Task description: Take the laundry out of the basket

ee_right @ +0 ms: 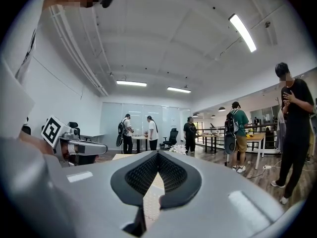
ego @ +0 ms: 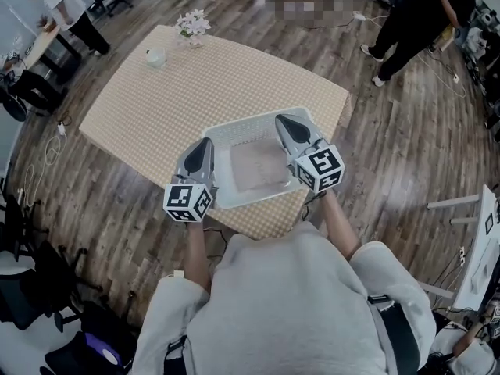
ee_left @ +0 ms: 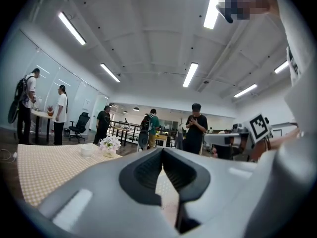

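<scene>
Risk lies mostly in the reach down. The left gripper (ego: 206, 142) and right gripper (ego: 282, 119) each have their fingers (ee_left: 146, 175) pressed together with nothing between them. Going in that way, they would likely only press the laundry (ego: 258, 166) against the bottom instead of catching it. The grippers hover level, one over each side wall of the basket (ego: 248, 119). A careless dip could knock a wall and slide the basket, which sits near the counter's (ego: 211, 84) near edge. Thin, flat cloth may also slip from a shallow pinch. The basket holds one pale piece of laundry, lying flat on its bottom, touched by neither gripper. A cup (ego: 155, 56) and a vase (ego: 192, 28) of flowers stand well apart at the far end.
</scene>
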### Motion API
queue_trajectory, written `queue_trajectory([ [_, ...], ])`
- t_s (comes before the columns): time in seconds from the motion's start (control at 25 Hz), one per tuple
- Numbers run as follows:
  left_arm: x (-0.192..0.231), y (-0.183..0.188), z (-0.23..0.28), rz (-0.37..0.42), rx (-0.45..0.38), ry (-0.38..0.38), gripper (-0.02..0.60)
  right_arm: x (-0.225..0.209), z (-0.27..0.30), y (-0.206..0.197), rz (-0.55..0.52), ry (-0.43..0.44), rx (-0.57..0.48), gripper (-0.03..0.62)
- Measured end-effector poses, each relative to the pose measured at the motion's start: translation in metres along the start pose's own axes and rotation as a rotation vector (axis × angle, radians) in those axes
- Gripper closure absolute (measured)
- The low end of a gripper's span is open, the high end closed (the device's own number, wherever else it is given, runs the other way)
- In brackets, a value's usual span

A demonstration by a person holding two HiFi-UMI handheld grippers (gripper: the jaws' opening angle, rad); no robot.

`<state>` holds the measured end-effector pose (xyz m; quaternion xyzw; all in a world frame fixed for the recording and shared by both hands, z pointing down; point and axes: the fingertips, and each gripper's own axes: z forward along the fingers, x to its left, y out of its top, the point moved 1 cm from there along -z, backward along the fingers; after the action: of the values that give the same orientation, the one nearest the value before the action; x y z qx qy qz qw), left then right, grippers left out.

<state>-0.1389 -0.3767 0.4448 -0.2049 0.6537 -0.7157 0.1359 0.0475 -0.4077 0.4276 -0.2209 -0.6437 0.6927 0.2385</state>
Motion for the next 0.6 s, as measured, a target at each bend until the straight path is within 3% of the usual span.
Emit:
queue_trajectory([
  [0.32,0.020,-0.010,0.001,0.005,0.039,0.042,0.571,0.006,0.029,-0.020,0.036,0.045,0.045,0.594],
  [0.6,0.045,-0.037,-0.010,-0.044,0.095,0.092,0.571,0.018,0.040,-0.059,0.077,0.080,0.151,0.594],
])
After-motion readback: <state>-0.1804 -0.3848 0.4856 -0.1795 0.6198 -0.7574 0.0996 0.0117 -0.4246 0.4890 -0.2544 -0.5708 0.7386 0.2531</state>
